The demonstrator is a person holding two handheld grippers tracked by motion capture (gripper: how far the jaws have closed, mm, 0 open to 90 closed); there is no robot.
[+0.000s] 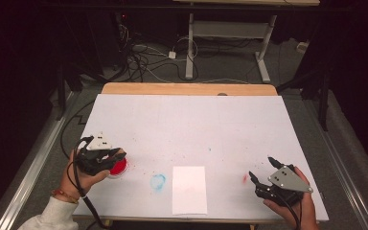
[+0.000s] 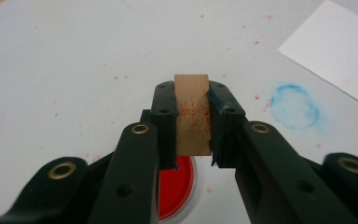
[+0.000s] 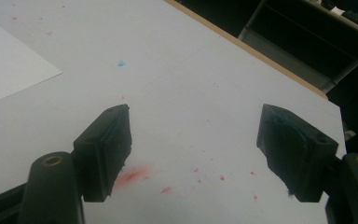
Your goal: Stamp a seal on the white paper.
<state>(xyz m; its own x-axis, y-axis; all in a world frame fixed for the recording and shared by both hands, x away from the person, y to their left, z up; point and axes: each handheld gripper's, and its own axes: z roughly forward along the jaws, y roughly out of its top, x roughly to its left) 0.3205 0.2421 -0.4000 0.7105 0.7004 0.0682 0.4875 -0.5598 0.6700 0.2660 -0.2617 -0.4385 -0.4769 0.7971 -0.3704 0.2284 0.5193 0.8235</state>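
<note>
My left gripper is shut on a small wooden block, a stamp flecked with red ink, held upright between the pads. Right below it sits a round red ink pad in a white rim. From above, the left gripper hovers over that ink pad at the table's left front. A white sheet of paper lies at the front middle. My right gripper rests at the right front, its jaws wide apart with nothing between them. In its own view the right gripper stands above a red smear.
The white table cover carries a blue ring-shaped ink stain left of the paper, a red smudge near the right gripper and scattered red specks. Beyond the far wooden edge are cables and desk legs on the floor.
</note>
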